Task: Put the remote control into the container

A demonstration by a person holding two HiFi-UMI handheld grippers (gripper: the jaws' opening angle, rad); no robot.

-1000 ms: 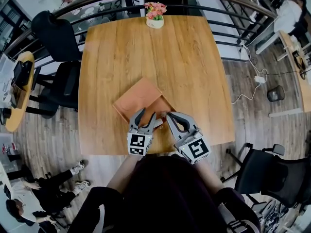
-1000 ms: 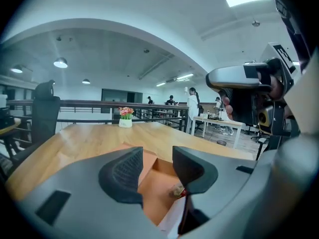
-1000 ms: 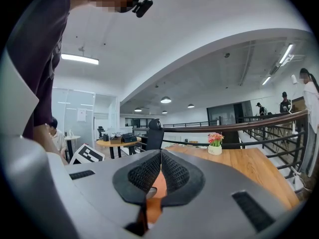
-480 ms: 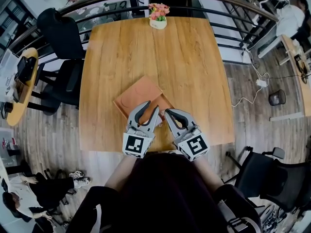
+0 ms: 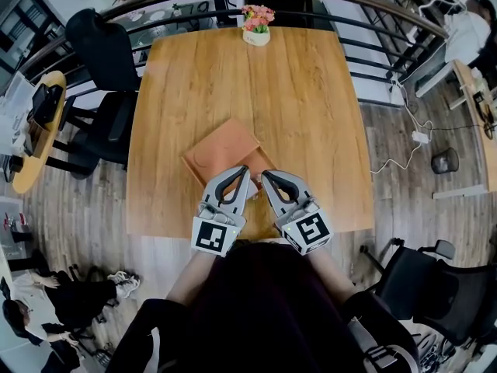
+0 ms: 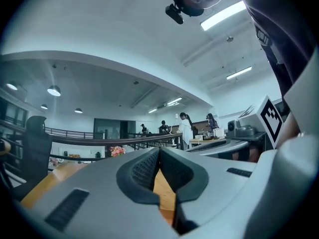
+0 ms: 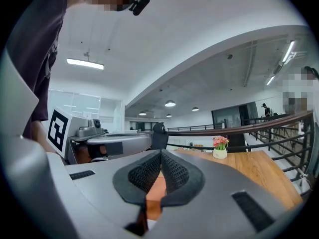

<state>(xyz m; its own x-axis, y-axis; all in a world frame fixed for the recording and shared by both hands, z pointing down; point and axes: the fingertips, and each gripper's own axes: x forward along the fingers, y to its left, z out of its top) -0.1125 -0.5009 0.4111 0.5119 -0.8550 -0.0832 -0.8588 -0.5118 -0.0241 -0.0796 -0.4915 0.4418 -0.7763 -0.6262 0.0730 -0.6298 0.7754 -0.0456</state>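
No remote control is showing in any view, so where it is lying cannot be told. If it is already in the container (image 5: 223, 148), the tongs or the container's wall are hiding it. The container, a flat terracotta-coloured box, is sitting on the wooden counter (image 5: 299, 92) close to the near edge, well apart from the flower pot (image 5: 256, 23) standing at the far edge.

Going by the task alone, a remote is likely behaving as a light, stiff bar of smooth plastic. It is not fragile, but it is liable to slip or pivot if pinched at one end. Taking it across its narrow width, about the middle of its length, is looking like the safest hold, with the pads on the hard side edges rather than on the buttons.

The left tongs (image 5: 243, 171) are hanging over the container's near side, pointing away from the person. Their jaws have just been closing and are meeting pad to pad with nothing between them. The right tongs (image 5: 264, 176) are hovering just beside them on the right, likewise pressed together and carrying nothing. Whether either pair is touching the container, the head view is not settling.
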